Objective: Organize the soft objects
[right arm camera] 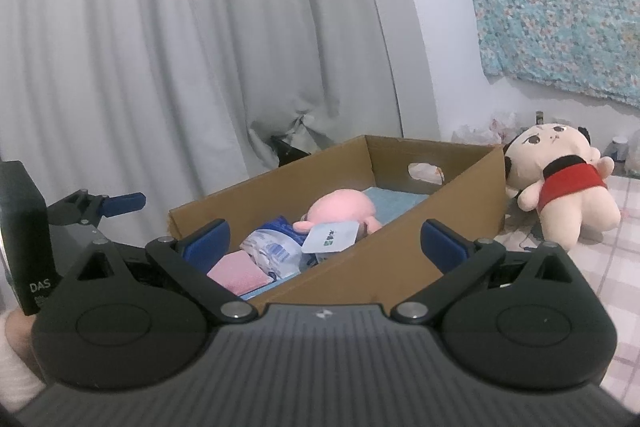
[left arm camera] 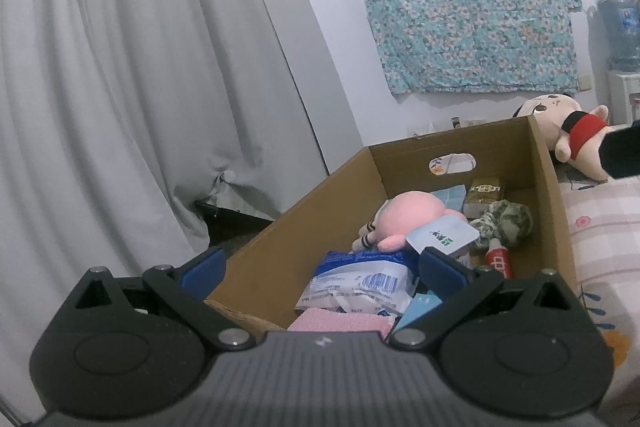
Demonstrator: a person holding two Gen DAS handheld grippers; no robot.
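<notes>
A brown cardboard box [left arm camera: 548, 187] stands on the bed and shows in the right wrist view too [right arm camera: 472, 187]. Inside lie a pink plush [left arm camera: 408, 217], a white-blue packet [left arm camera: 360, 283], a pink cloth [left arm camera: 340, 323], a green scrunchie [left arm camera: 508, 221] and tissue packs [left arm camera: 486, 193]. A cream doll in a red shirt [right arm camera: 560, 187] lies on the bed outside the box, to its right. My left gripper [left arm camera: 320, 267] is open and empty over the box's near end. My right gripper [right arm camera: 324, 243] is open and empty, in front of the box's long side.
Grey curtains [left arm camera: 120, 67] hang behind on the left. A floral cloth [left arm camera: 468, 7] hangs on the wall. The bed has a pink checked sheet [right arm camera: 600, 267]. A water bottle [left arm camera: 620, 27] stands at the far right. The left gripper also shows at the left in the right wrist view [right arm camera: 100, 207].
</notes>
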